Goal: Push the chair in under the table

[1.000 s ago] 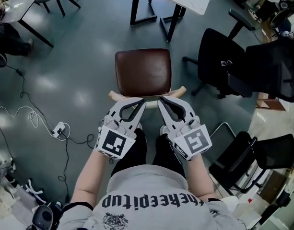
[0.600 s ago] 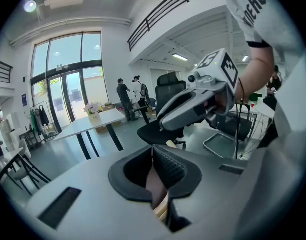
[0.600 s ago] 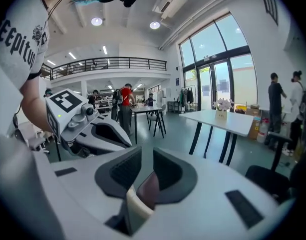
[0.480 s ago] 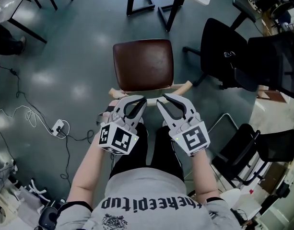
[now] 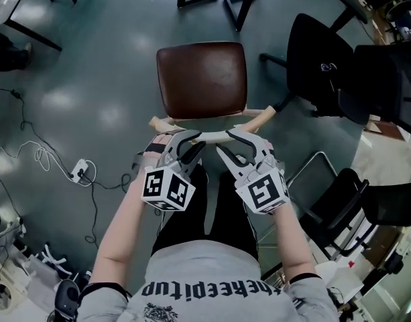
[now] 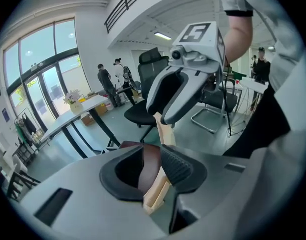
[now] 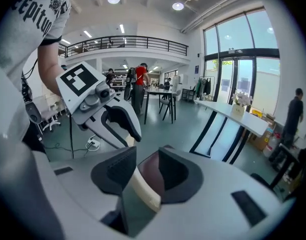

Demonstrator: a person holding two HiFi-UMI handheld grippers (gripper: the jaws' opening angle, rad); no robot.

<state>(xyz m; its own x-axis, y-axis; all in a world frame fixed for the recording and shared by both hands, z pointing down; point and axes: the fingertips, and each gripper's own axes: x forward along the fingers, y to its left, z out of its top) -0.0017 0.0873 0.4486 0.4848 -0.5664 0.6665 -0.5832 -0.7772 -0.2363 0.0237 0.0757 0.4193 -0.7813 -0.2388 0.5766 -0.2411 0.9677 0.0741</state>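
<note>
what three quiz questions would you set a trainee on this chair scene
1. True or false: the chair seat is green.
2. What sits between the jaws of the left hand-held gripper and the right hand-held gripper? A cable; B wooden backrest rail; C nothing.
3. Head view: the black office chairs stand to the chair's ____.
Key: 1 false, brown. 2 B; both sets of jaws have just been opening, rail between them. 3 right.
</note>
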